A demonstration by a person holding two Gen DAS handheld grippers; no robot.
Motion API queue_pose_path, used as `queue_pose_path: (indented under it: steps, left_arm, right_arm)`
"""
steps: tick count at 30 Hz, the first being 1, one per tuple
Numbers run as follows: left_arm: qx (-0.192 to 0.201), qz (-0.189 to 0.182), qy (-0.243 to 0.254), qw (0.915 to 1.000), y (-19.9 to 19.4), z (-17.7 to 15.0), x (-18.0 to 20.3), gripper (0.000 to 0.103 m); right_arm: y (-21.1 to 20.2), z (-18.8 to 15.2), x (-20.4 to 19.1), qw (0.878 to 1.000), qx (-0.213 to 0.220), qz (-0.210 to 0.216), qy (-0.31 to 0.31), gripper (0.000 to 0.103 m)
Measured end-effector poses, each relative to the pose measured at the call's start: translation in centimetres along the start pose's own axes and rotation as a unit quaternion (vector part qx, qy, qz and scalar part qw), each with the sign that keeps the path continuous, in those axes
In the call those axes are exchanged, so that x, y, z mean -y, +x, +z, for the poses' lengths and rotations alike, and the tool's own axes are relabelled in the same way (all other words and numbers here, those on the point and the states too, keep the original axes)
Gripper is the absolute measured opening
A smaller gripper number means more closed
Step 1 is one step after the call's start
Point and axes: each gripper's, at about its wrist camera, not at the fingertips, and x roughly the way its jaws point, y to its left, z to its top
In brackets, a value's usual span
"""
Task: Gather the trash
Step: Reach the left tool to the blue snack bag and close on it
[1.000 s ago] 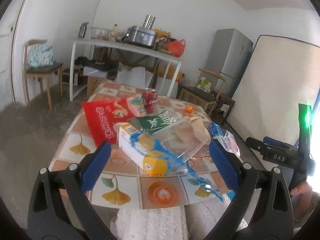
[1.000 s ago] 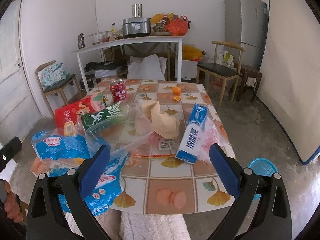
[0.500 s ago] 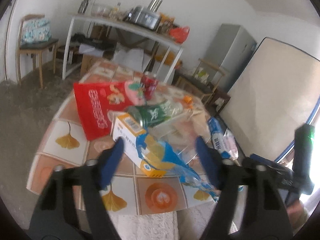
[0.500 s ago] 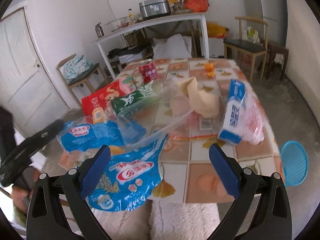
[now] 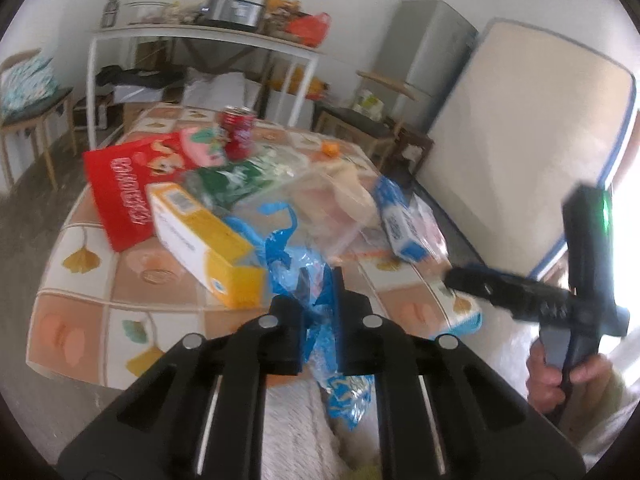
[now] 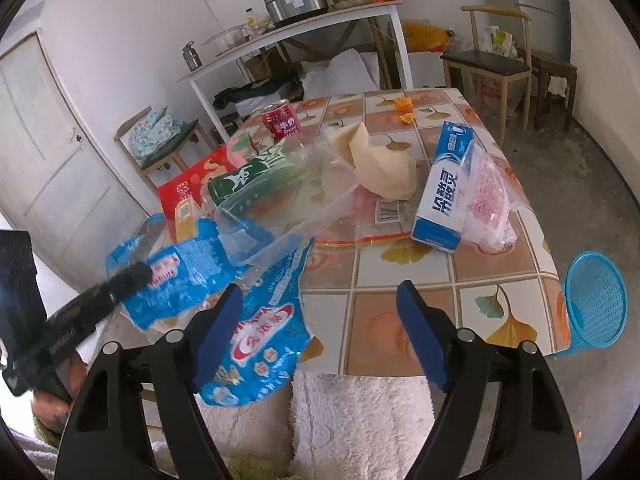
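Blue "Yakult" wrapper [image 6: 180, 276] in left claw [image 5: 320, 300]

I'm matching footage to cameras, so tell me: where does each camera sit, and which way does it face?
Left wrist: sits on the left gripper, facing down across the table; its fingers are closing on the blue wrapper; the right gripper and hand show.
Right wrist: sits on the right gripper, facing the table's near edge; its closing fingers have nothing between them; the left gripper's arm shows.
Both share the wrapper, red can and toothpaste box.
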Motion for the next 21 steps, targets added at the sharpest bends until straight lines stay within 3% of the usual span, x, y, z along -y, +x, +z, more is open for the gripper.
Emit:
queue_pose_path:
  steps: [8,16,18,21]
  left_arm:
    - [-0.084,-0.017,0.023,0.9960,3.9,-3.9,3.0,0.009]
    - [-0.149,-0.033,-0.024,0.9879,6.7,-5.9,1.3,0.014]
    - [-0.159,-0.043,-0.032,0.9858,7.1,-6.0,0.8,0.017]
    - [-0.166,-0.059,-0.032,0.9837,6.9,-6.3,0.3,0.029]
  right_arm:
    - [0.0,-0.9,2.1,0.999,-0.021,0.028,0.013,0.068]
    - [2.7,0.3,2.1,0.988,-0.077,0.129,0.023,0.068]
    - [3.9,0.8,1.3,0.983,-0.093,0.158,0.021,0.056]
    - [5.8,1.5,-0.1,0.974,-0.124,0.191,0.008,0.047]
